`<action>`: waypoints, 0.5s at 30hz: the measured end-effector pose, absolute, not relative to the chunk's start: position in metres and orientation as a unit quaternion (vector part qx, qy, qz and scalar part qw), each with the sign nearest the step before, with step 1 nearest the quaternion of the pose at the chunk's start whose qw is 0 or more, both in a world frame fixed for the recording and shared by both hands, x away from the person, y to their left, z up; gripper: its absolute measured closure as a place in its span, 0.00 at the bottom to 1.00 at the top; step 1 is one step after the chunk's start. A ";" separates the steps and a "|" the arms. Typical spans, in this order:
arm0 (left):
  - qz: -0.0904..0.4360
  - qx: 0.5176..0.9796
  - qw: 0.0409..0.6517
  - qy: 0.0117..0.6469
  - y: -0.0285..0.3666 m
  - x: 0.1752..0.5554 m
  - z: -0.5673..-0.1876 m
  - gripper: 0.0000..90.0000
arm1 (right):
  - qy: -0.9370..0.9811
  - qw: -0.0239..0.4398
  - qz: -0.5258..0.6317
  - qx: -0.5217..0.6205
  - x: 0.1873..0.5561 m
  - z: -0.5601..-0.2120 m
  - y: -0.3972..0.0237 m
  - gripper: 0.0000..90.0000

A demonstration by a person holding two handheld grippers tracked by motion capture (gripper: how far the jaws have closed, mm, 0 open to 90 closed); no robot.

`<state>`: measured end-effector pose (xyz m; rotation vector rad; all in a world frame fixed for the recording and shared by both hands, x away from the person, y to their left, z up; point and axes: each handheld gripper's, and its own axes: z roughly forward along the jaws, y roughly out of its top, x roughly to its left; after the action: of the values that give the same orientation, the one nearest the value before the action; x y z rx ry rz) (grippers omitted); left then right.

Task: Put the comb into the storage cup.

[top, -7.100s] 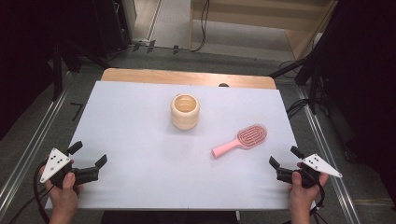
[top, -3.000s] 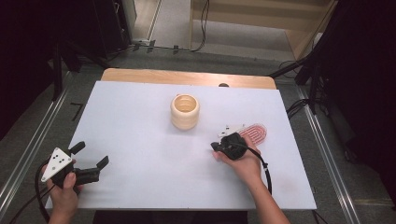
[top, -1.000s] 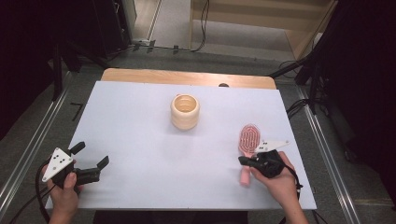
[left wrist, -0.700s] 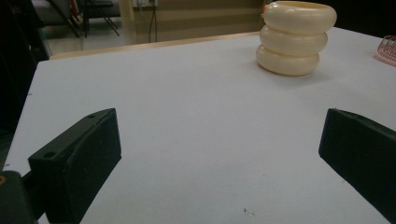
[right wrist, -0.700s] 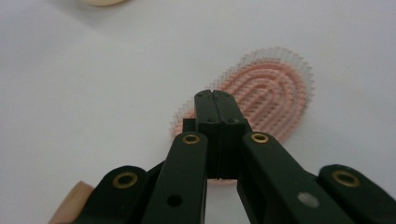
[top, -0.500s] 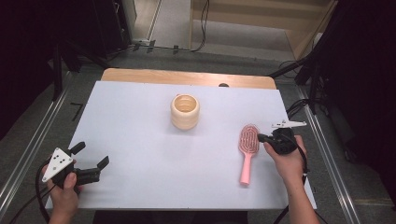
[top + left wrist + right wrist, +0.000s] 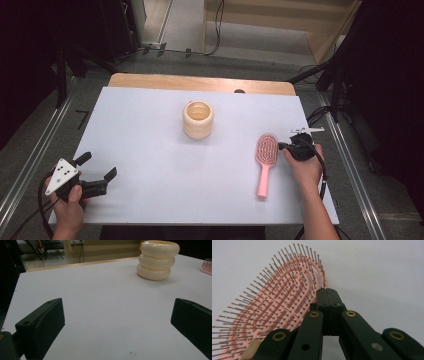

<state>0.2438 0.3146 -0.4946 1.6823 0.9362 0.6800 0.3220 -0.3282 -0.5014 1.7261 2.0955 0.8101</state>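
Observation:
A pink hairbrush lies bristles up on the white table, head toward the far side and handle toward me. My right gripper is shut with nothing between its jaws, and its tips rest against the right rim of the brush head. In the right gripper view the joined tips touch the edge of the brush. A cream ribbed cup stands upright at the table's middle. My left gripper is held open at the near left corner, and its own view shows the jaws wide apart, the cup far ahead.
The white table top ends in a wooden strip at the far edge. Metal rails run along both sides on the floor. Cables trail near the right edge. A corner of the brush shows at the right in the left gripper view.
The right gripper has moved from the brush's handle end to the right side of its head. The brush, diagonal at first, now lies lengthwise. The left gripper has kept still.

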 end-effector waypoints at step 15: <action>0.284 0.704 0.521 0.389 0.315 0.244 -0.495 0.00 | 0.724 0.137 0.293 0.610 0.334 -0.511 -0.320 0.98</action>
<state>0.2439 0.3146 -0.4946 1.6876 0.9327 0.6813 0.3336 -0.3202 -0.5106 1.7639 2.0950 0.8469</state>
